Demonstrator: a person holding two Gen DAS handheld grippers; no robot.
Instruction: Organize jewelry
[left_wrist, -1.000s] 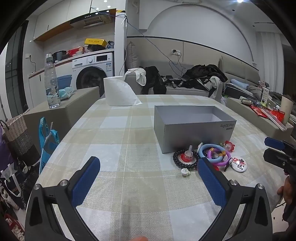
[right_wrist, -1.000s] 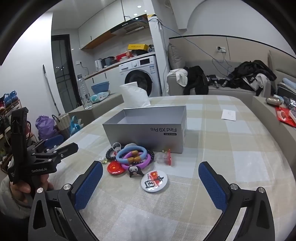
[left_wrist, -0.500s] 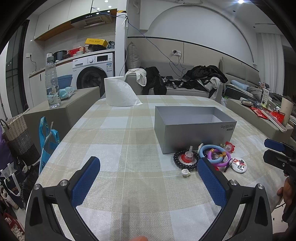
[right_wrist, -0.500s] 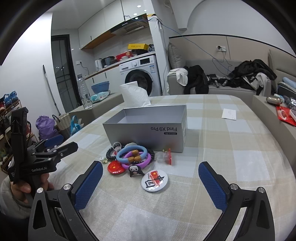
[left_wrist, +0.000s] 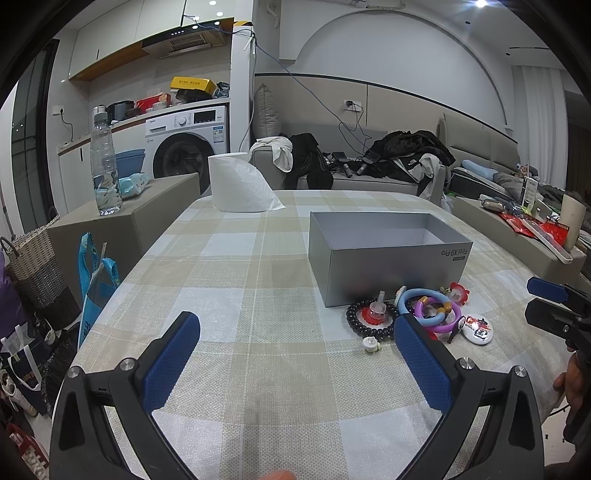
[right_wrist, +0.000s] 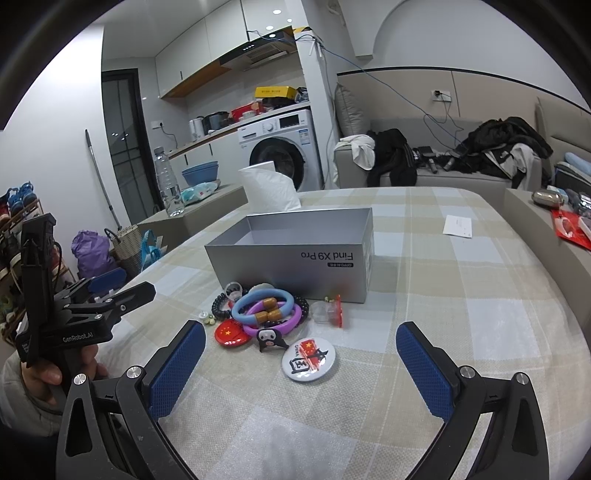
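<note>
An open grey box (left_wrist: 388, 254) (right_wrist: 295, 254) stands on the checked table. In front of it lies a heap of trinkets: a blue ring (right_wrist: 263, 304) (left_wrist: 424, 306) over a purple ring (right_wrist: 275, 319), a black bead bracelet (left_wrist: 369, 321) (right_wrist: 221, 306), a red badge (right_wrist: 231, 334), a white badge (right_wrist: 308, 360) (left_wrist: 479, 329) and a small cartoon charm (right_wrist: 271, 339). My left gripper (left_wrist: 295, 332) is open and empty, left of the heap. My right gripper (right_wrist: 299, 339) is open and empty, just before the badges.
A roll of white paper (left_wrist: 240, 188) stands at the table's far end. A white slip (right_wrist: 458, 225) lies right of the box. A water bottle (left_wrist: 105, 166) stands on a side ledge. Bags and a basket (left_wrist: 40, 266) sit off the table's left edge.
Both grippers have barely moved; the views have shifted very slightly. Nothing was taken hold of.
</note>
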